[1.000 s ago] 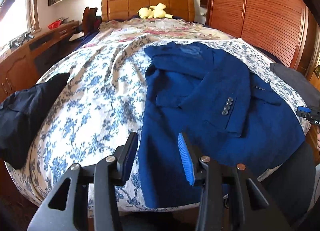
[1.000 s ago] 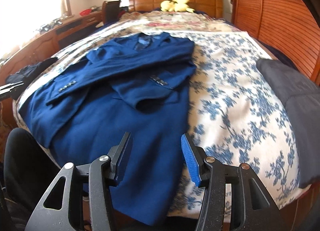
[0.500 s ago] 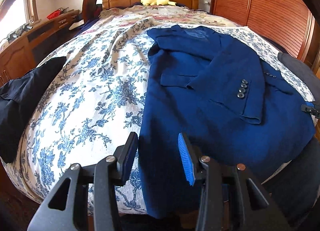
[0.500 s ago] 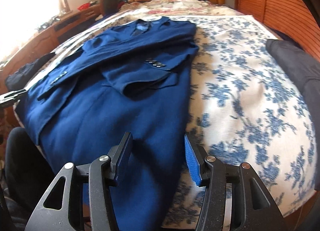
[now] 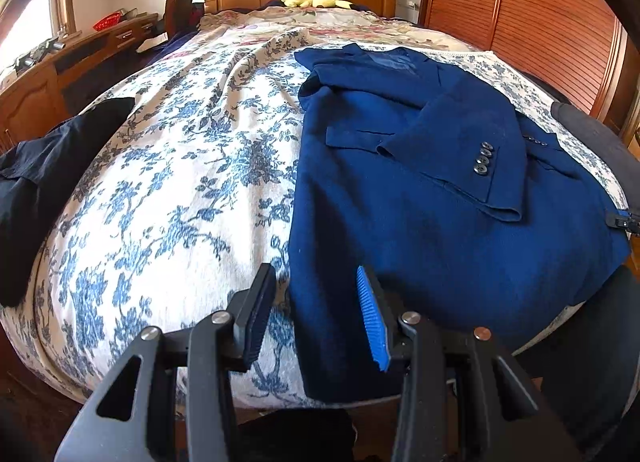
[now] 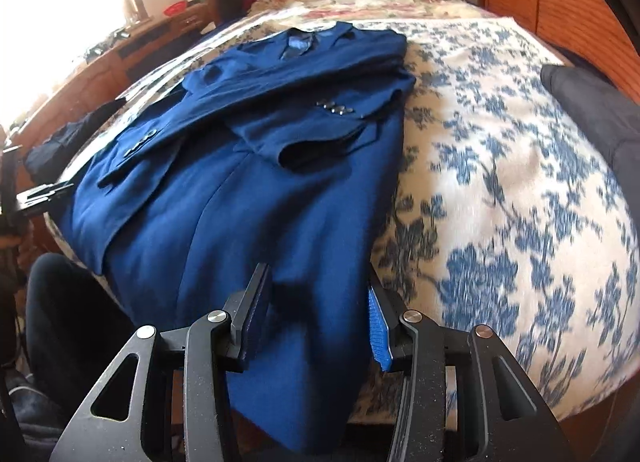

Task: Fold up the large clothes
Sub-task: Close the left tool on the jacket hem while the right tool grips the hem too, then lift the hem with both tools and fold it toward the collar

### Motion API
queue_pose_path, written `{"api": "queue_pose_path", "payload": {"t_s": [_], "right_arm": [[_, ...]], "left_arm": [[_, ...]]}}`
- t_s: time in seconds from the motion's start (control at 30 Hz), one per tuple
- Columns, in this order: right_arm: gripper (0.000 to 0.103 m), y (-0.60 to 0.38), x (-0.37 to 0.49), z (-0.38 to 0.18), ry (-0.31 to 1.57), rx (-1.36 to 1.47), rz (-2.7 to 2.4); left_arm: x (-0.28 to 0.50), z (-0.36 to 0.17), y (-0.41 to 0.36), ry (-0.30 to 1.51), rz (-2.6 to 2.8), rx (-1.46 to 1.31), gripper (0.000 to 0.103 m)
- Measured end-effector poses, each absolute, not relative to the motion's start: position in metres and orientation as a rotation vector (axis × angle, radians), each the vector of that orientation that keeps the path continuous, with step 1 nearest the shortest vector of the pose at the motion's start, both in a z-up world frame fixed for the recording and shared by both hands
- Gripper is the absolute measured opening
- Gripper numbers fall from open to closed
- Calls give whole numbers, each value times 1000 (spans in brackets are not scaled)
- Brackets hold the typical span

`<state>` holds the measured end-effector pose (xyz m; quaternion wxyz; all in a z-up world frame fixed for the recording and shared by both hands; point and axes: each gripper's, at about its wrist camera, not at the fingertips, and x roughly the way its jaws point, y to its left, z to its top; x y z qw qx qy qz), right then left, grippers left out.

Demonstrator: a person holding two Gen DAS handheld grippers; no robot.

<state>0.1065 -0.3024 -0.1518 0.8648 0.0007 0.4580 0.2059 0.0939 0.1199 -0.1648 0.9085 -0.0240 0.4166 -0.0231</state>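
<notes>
Blue jacket point(image 5: 420, 221) flat on flowered bedspread point(image 5: 168, 189), sleeves folded across chest, hem at near bed edge. Left claw point(image 5: 316, 314) spread, straddling jacket's left edge, pinching nothing. Right claw point(image 6: 318, 318) closing over hem, cloth between pads, not yet pressed.

Black tool point(image 5: 316, 310) arms, silver screws, ribbed blue pads point(image 5: 372, 322).

Right gripper point(image 6: 316, 302) jaws closing around blue jacket point(image 6: 248, 197) hem.
</notes>
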Motion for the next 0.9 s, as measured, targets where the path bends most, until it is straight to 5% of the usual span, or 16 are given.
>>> {"api": "queue_pose_path", "payload": {"t_s": [0.5,0.6,0.73,0.77,0.9], "right_arm": [[36,-284,96,-140,924,-33,437],[32,-280,94,-140,929,-40,451],[16,-277,95,-140,941,-46,461],[8,-277,95,-140,942,-47,462],[3,-279,95,-125,896,-7,484]], "left_arm": [[75,-168,116,844,-66,-58,40],[71,-169,116,841,-82,-76,28],[68,-165,120,838,-103,-116,7],[66,-161,119,828,-109,-126,5],[59,-132,113,751,-108,-123,4]]}}
